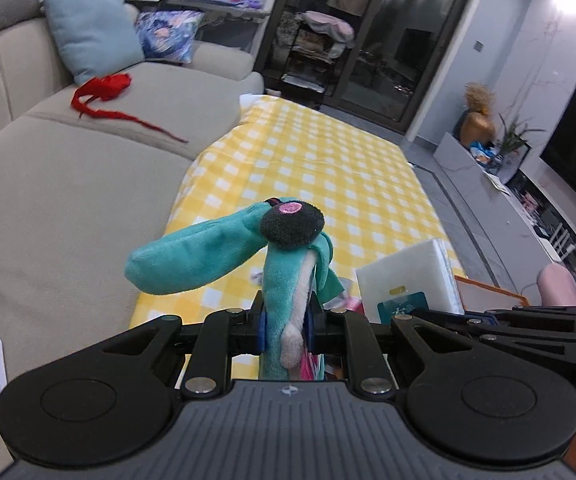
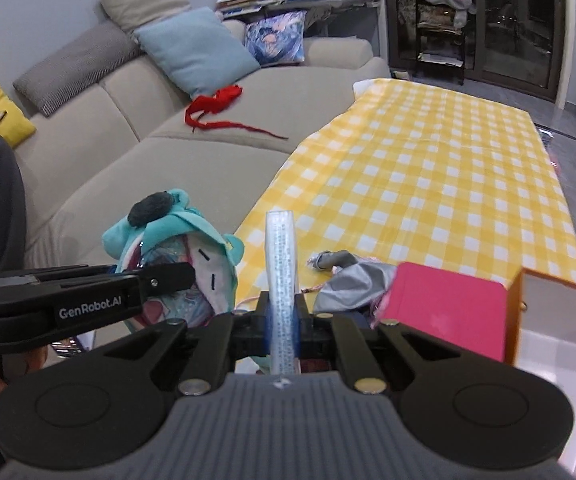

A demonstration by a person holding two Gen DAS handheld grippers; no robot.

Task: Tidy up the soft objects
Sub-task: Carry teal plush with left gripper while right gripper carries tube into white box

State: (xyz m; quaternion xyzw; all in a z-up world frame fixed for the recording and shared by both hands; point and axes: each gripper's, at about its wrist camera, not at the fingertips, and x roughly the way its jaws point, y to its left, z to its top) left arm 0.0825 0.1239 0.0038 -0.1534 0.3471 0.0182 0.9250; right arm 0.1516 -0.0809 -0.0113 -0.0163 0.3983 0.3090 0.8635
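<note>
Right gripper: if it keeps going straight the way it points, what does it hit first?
Likely the yellow checked cloth ahead; the right gripper, shut on a clear strip, has nothing else on that line. Depth is uncertain.

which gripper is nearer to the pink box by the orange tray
Right. The pink box sits just ahead and to the right of the right gripper, which is clamped on a clear strip. The left gripper, gripping the teal plush, is farther left.

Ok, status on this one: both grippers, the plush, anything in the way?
Left gripper shut on teal plush. Right gripper shut on clear printed strip. Checked tablecloth ahead; pink box close right.
</note>
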